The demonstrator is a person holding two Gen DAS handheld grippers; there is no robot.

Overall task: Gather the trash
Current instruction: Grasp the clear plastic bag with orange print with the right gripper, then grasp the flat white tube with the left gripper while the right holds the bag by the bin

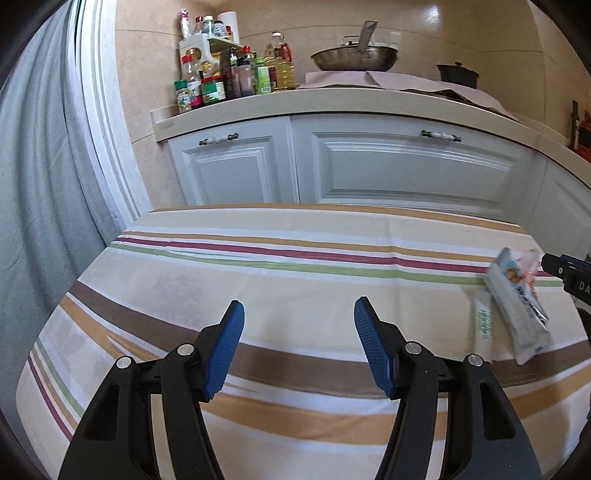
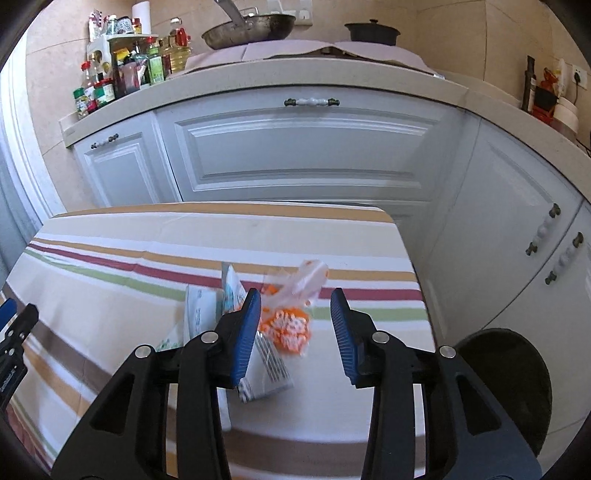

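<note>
A small pile of trash lies on the striped tablecloth (image 2: 110, 266) near the table's right side: a clear bag with orange and white pieces (image 2: 290, 325), a silver-white wrapper (image 2: 266, 369) and a white-green packet (image 2: 199, 314). My right gripper (image 2: 295, 321) is open just above the pile, its left finger (image 2: 245, 332) over the wrapper. My left gripper (image 1: 299, 347) is open and empty over the table's left half. In the left wrist view the wrapper (image 1: 517, 310) and packet (image 1: 484, 321) show at the far right, beside the right gripper's tip (image 1: 561, 269).
A dark round bin (image 2: 509, 373) stands on the floor right of the table. White cabinets (image 2: 306, 155) and a counter (image 1: 332, 99) with bottles (image 1: 221, 74), a wok (image 1: 354, 55) and a pot (image 2: 371, 31) lie beyond the table's far edge.
</note>
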